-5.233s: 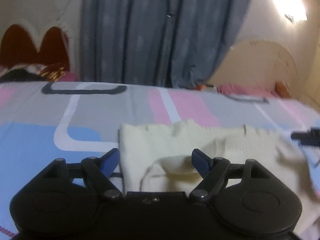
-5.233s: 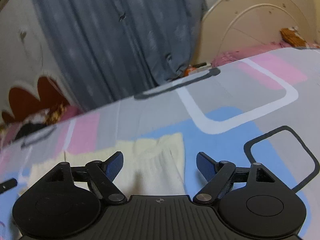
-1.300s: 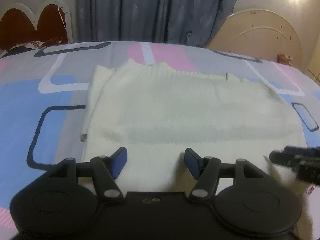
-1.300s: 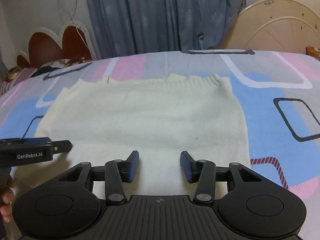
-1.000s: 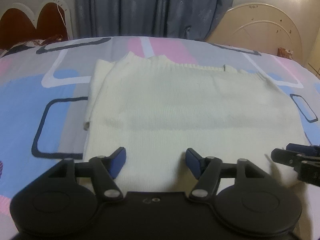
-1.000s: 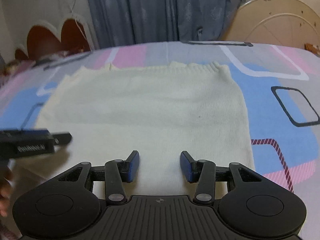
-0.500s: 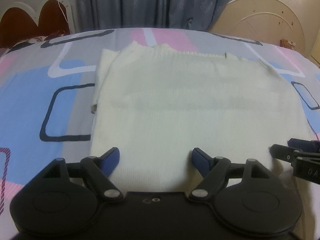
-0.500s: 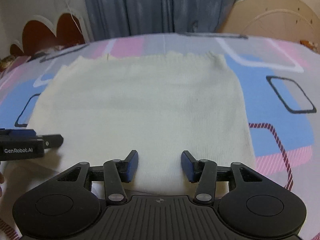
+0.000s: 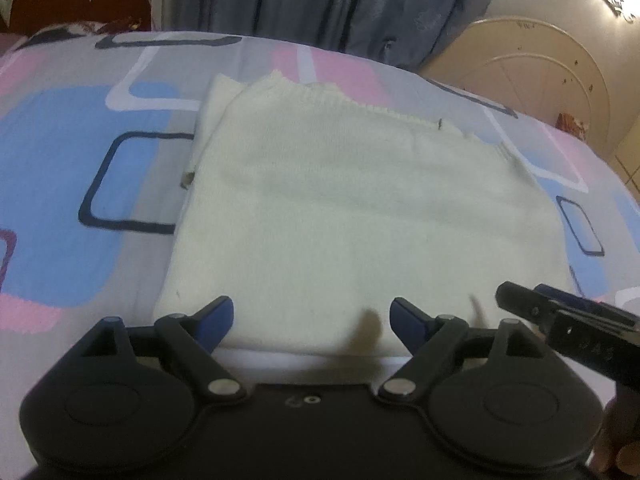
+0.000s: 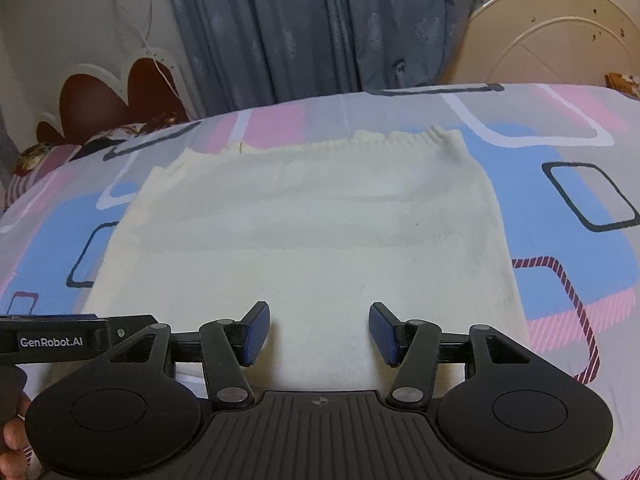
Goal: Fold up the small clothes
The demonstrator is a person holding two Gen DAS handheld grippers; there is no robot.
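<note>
A cream knit garment (image 9: 360, 216) lies flat as a folded rectangle on the bed, its ribbed hem at the far side (image 10: 400, 138). My left gripper (image 9: 312, 308) hovers over the garment's near edge; its jaws are opening, with cloth below the gap and neither pad pressing on it. My right gripper (image 10: 319, 314) stands over the same near edge further right, its jaws also opening and gripping nothing. One of the right gripper's fingers (image 9: 520, 304) shows in the left wrist view.
The bedsheet (image 10: 580, 184) has pink, blue and grey shapes and runs out on all sides of the garment. A blue curtain (image 10: 320, 28), a brown scalloped headboard (image 10: 104, 96) and a cream rounded board (image 10: 560, 32) stand behind. A hand (image 10: 12, 440) shows at bottom left.
Both pairs of jaws have spread wider. The left wrist view has drawn back a little and rolled, so the garment looks tilted. The garment itself has stayed flat.
</note>
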